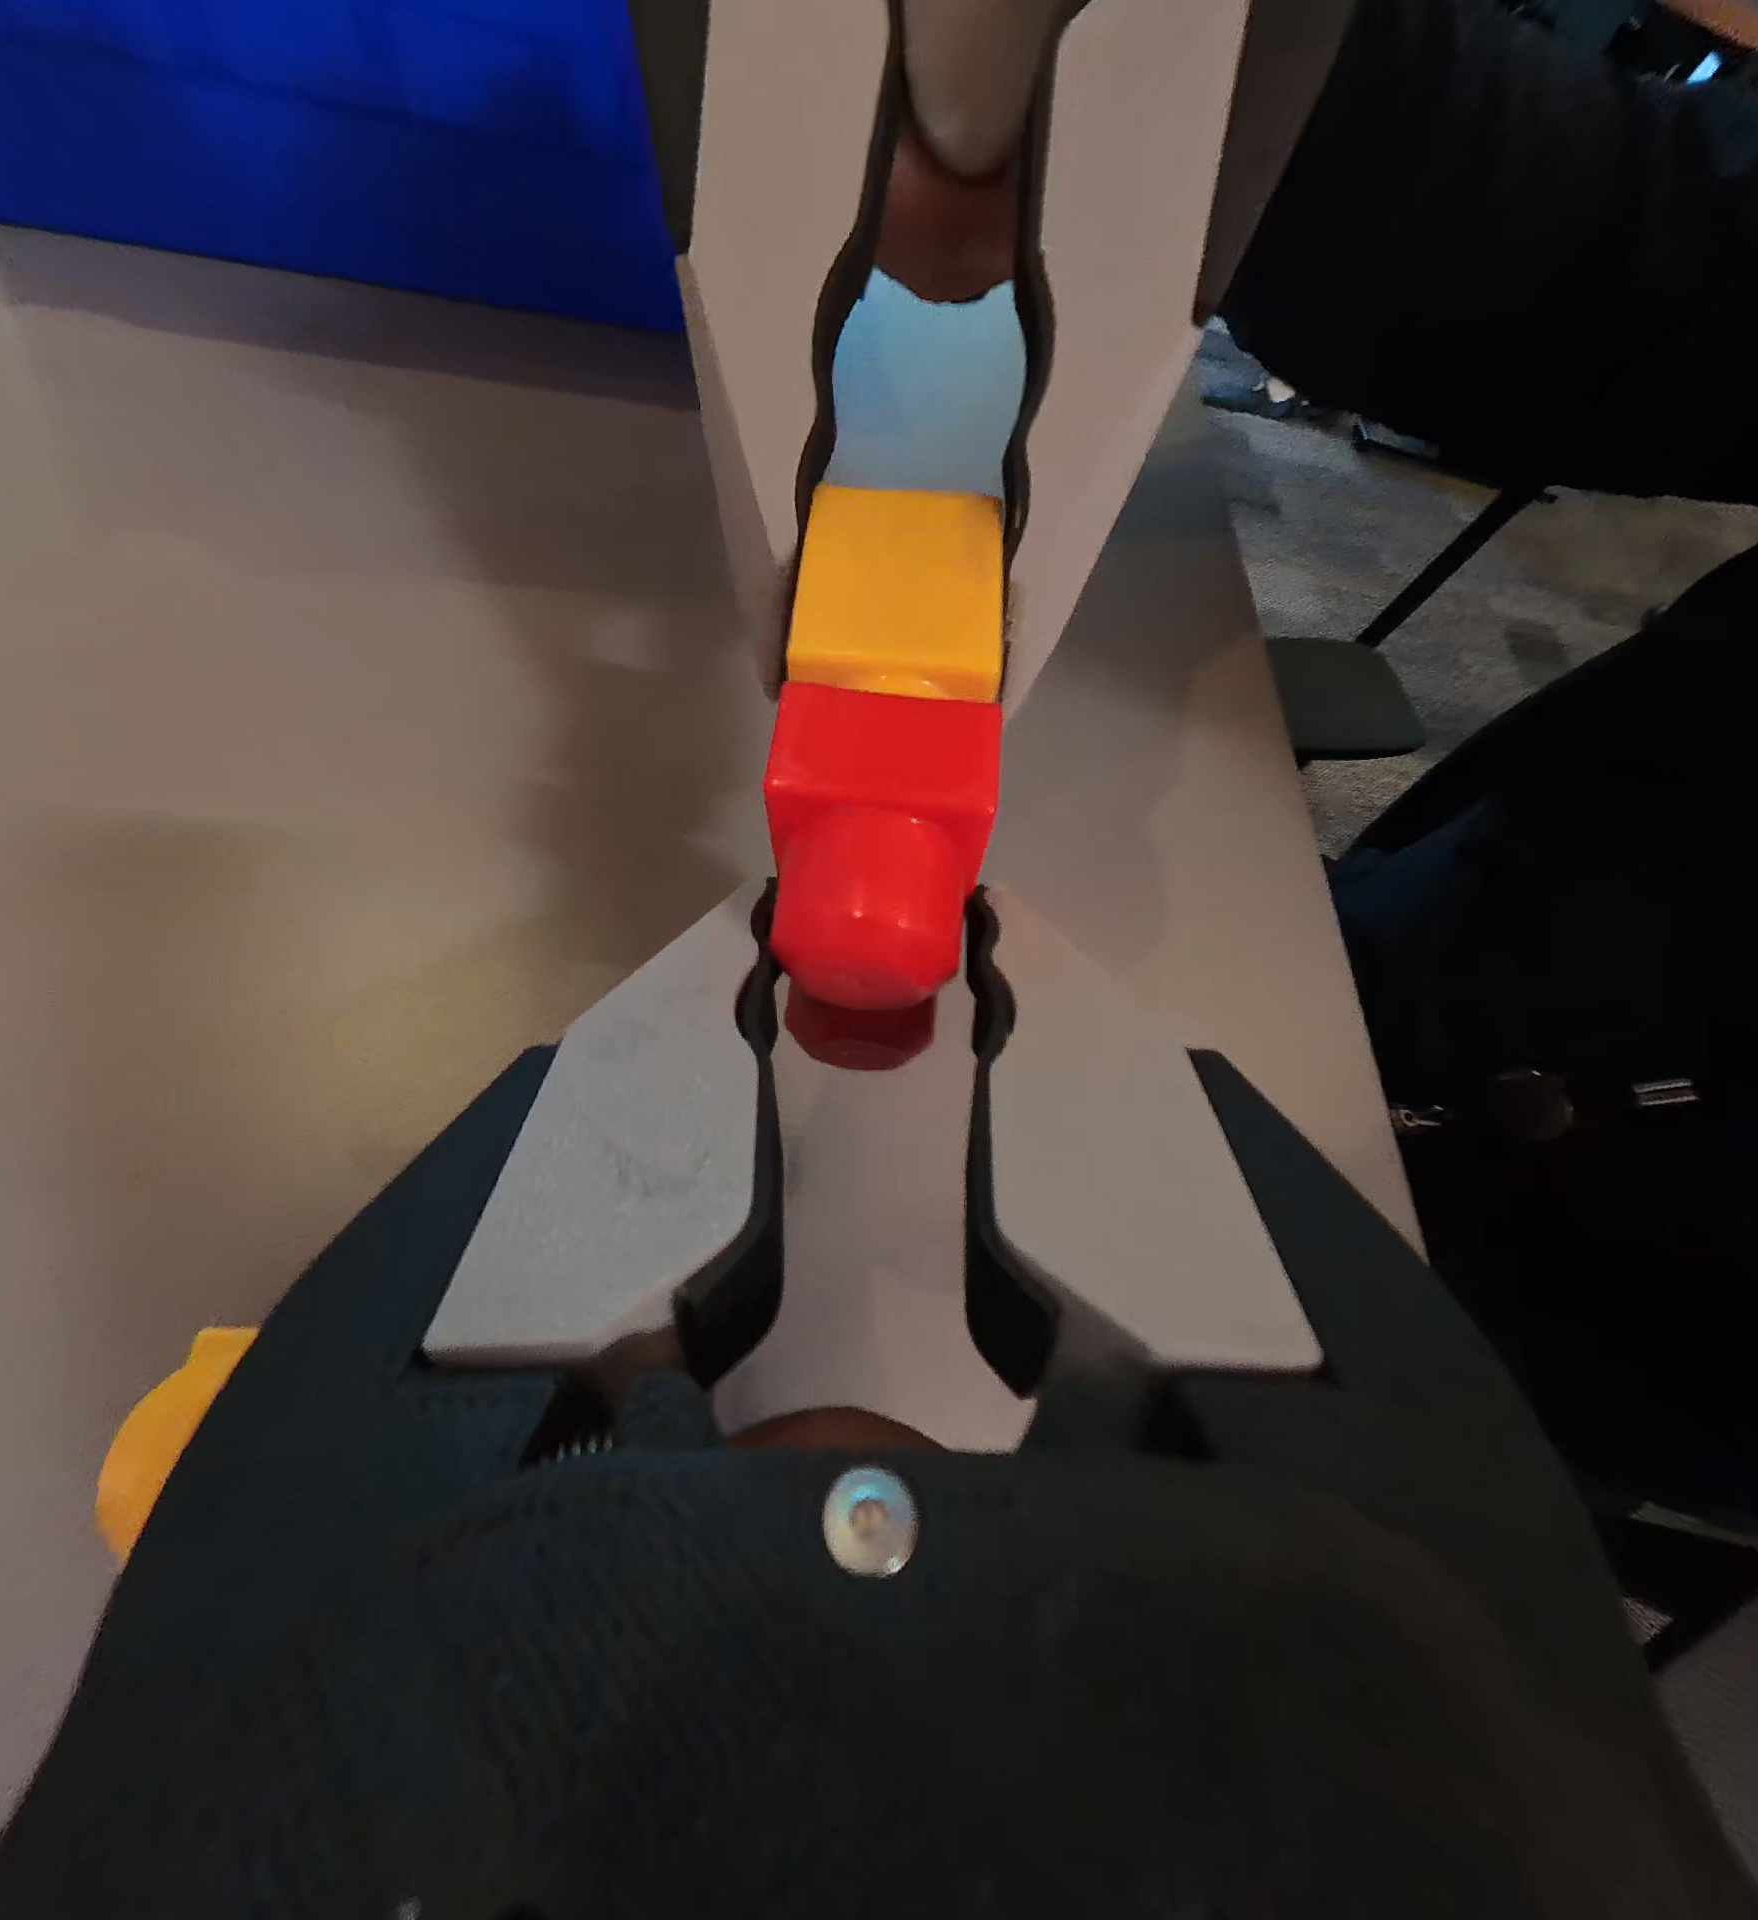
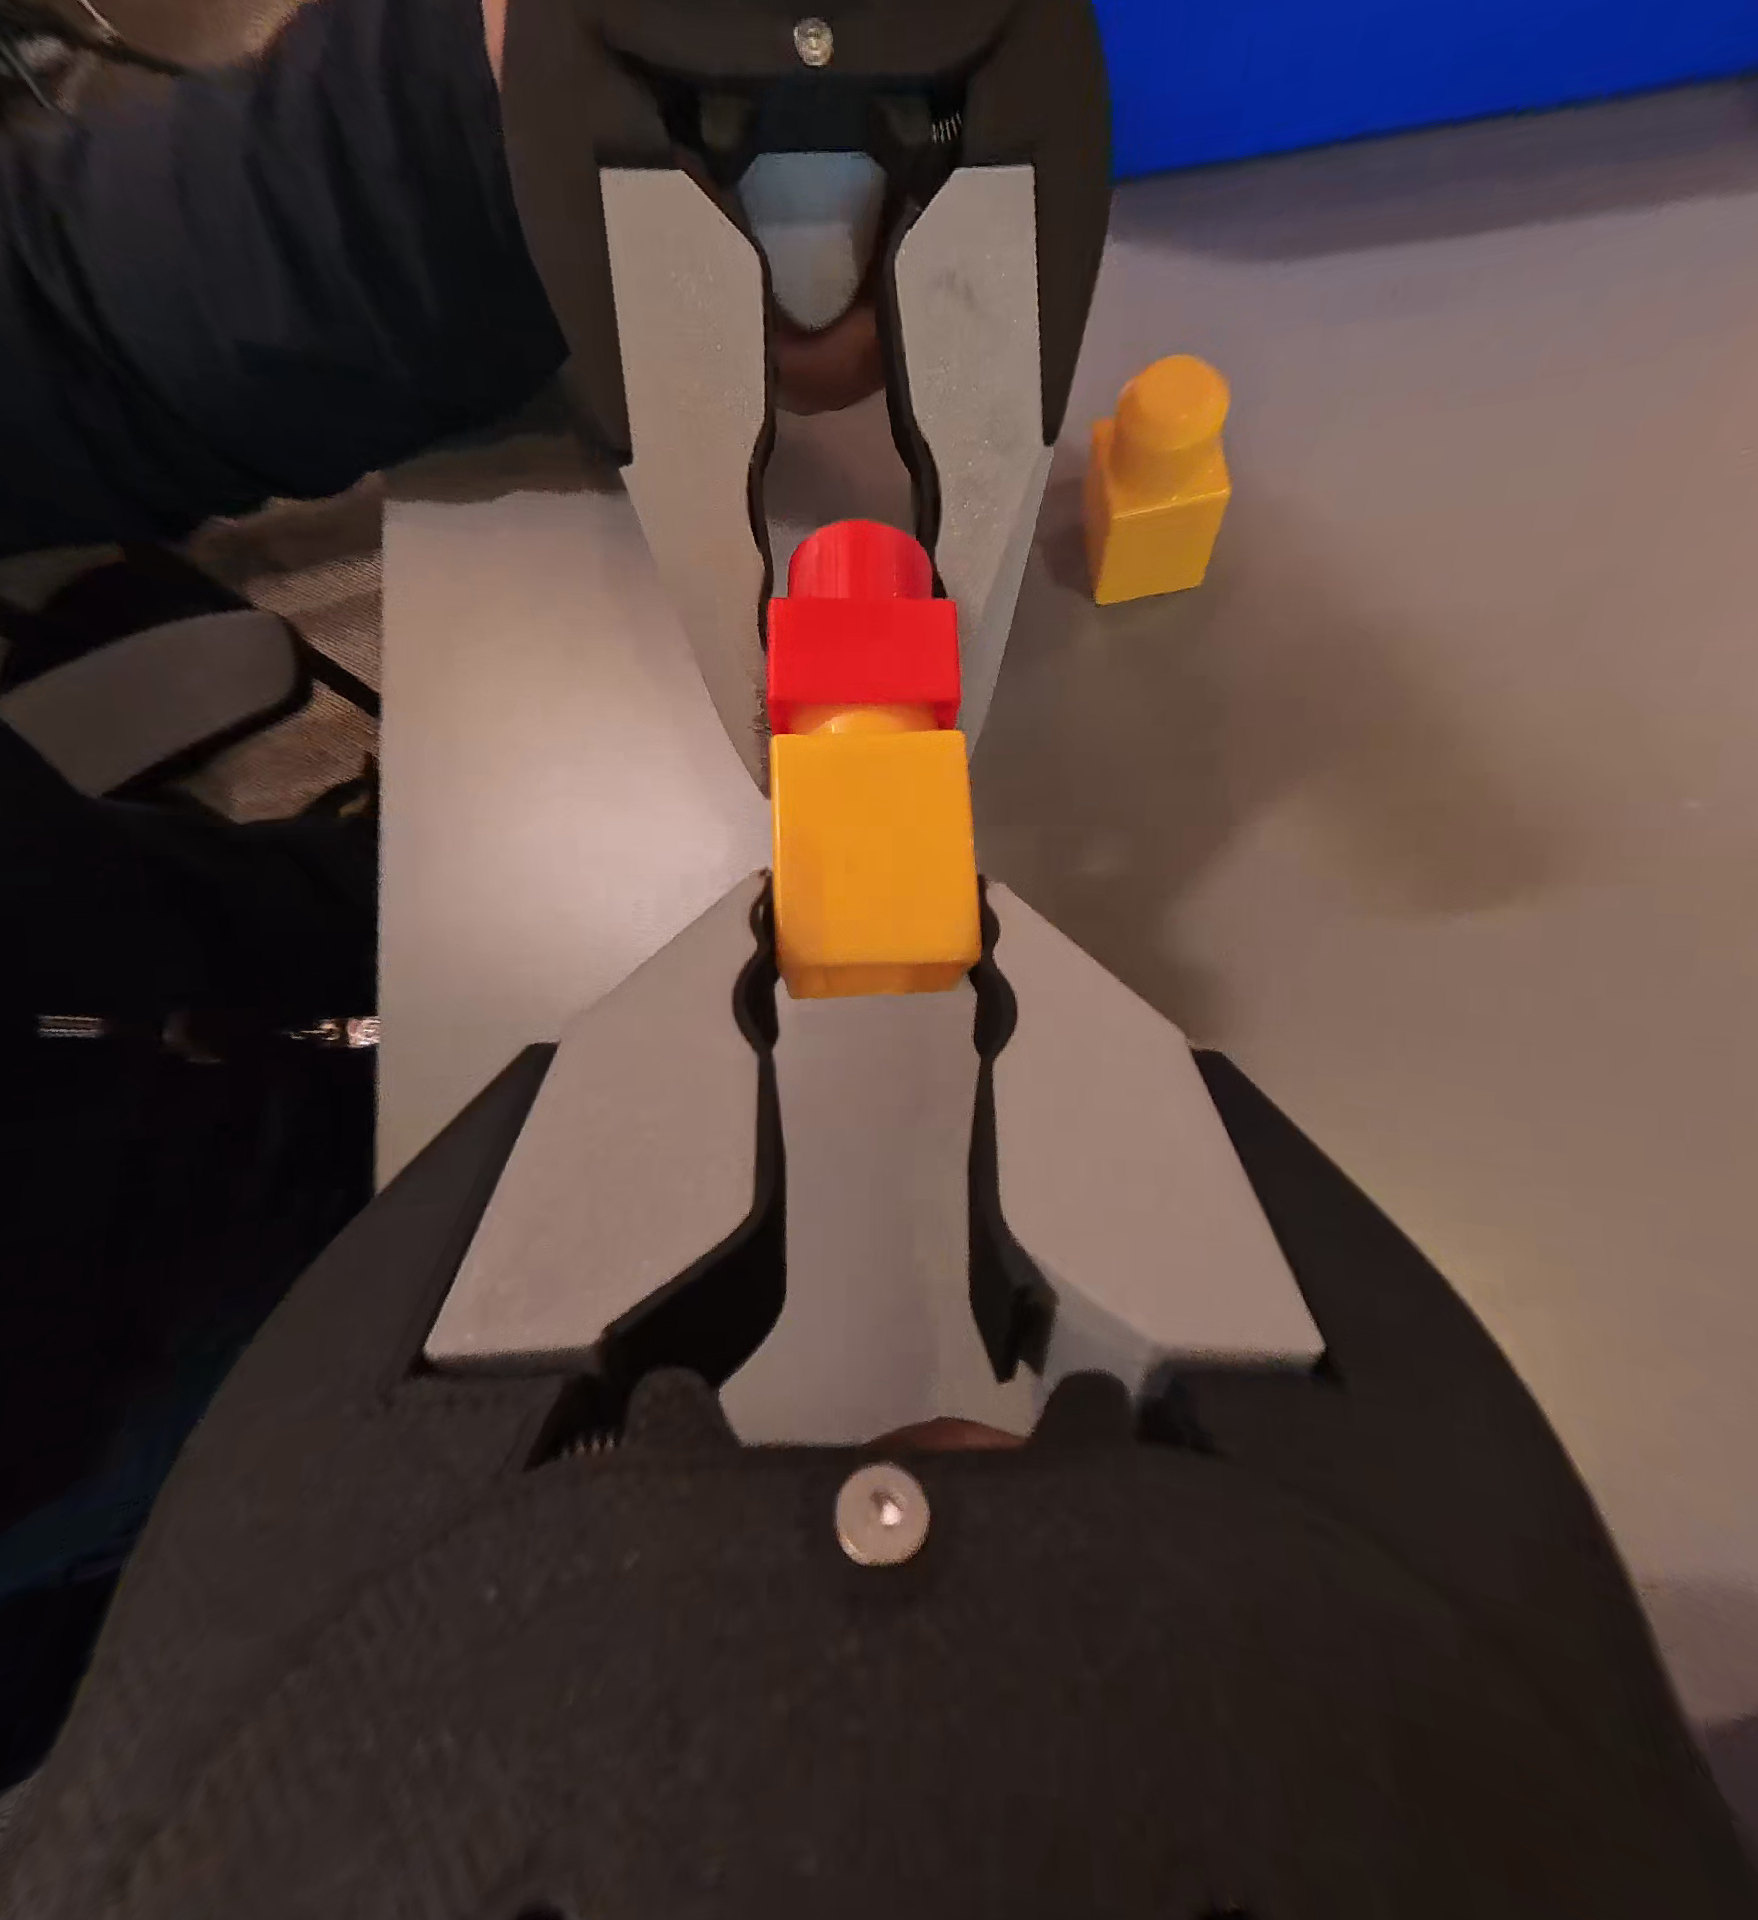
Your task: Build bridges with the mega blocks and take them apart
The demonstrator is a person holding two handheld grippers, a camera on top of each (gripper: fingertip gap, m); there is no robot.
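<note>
Left gripper (image 1: 870, 961): black-and-grey two-finger gripper, pinching the red plastic single-stud block (image 1: 880, 821) by its stud.
Red block: being held in the air above the grey desk (image 1: 283, 831), joined end to end with the yellow plastic single-stud block (image 1: 896, 587).
Right gripper (image 2: 870, 956): facing the left one, pinching the yellow block's body.
Joint: the yellow stud is showing slightly between the two blocks.
Second yellow single-stud block (image 2: 1161, 488): standing upright on the desk, near the left gripper, apart from the held pair.
Blue surface (image 1: 314, 135): lying beyond, at the desk's far side.
</note>
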